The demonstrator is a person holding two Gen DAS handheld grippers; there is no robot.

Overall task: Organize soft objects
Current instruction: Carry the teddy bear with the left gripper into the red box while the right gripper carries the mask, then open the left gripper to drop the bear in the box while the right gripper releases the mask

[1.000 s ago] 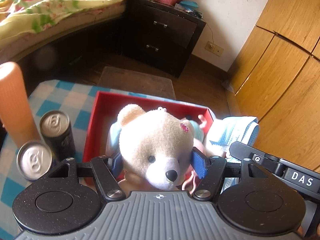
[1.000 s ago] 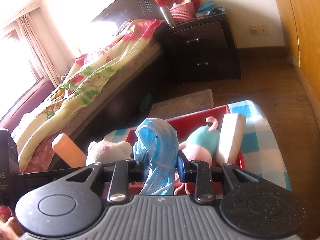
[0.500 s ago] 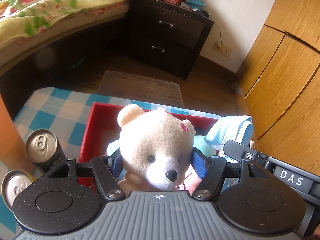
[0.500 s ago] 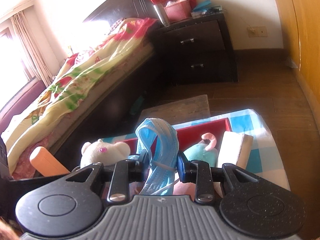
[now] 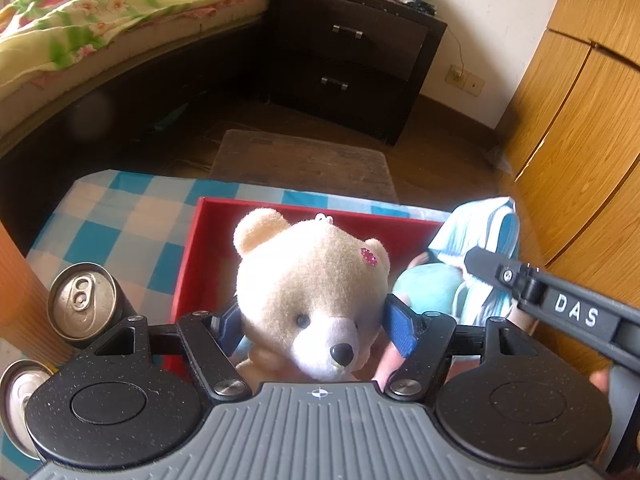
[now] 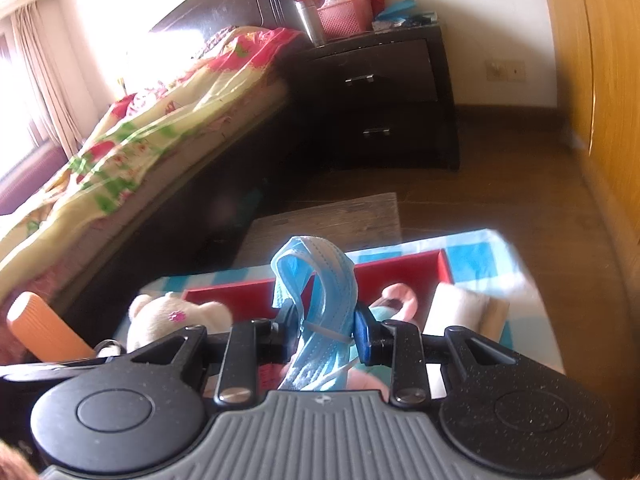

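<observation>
Bedside checkered table (image 5: 132,220): red box (image 5: 208,248) already holds a pink-and-teal plush (image 6: 394,300). Left gripper (image 5: 312,322) clasps teddy bear (image 5: 308,300), right gripper (image 6: 326,330) pinches blue mask (image 6: 320,280); both above box, unplaced.

cream teddy bear (image 5: 308,296) | light-blue face mask (image 6: 320,292) | red box (image 5: 208,248) | blue-white checked tablecloth (image 5: 120,220)

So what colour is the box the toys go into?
Red box, clearest in the left wrist view.
</observation>
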